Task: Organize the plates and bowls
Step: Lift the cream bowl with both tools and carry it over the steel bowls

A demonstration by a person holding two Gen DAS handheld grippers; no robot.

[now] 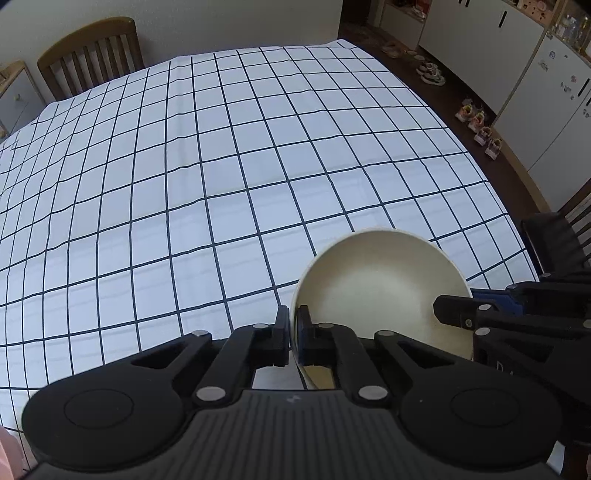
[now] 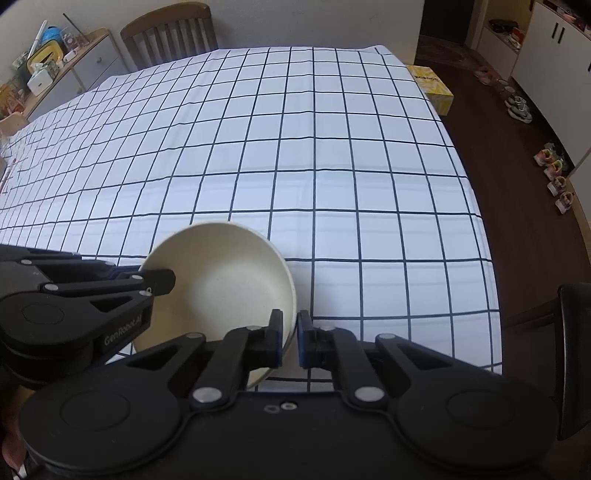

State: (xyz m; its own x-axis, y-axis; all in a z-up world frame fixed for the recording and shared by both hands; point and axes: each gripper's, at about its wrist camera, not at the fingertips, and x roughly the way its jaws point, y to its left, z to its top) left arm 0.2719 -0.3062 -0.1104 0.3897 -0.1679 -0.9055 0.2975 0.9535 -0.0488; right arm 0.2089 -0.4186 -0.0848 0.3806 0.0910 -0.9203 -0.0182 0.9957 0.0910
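Partly hidden behind both, the cream bowl (image 1: 380, 291) has its rim pinched by left tool (image 1: 293, 332) and right tool (image 2: 290, 336).

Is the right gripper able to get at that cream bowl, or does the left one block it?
Yes, it seems so: the right gripper already pinches the round cream bowl's rim, its jaws closed on the side opposite the left gripper.

A checked tablecloth (image 2: 332, 155) covers the table, wooden chair (image 2: 170, 31) behind, white cabinets (image 1: 480, 51) along dark floor (image 2: 524, 258).
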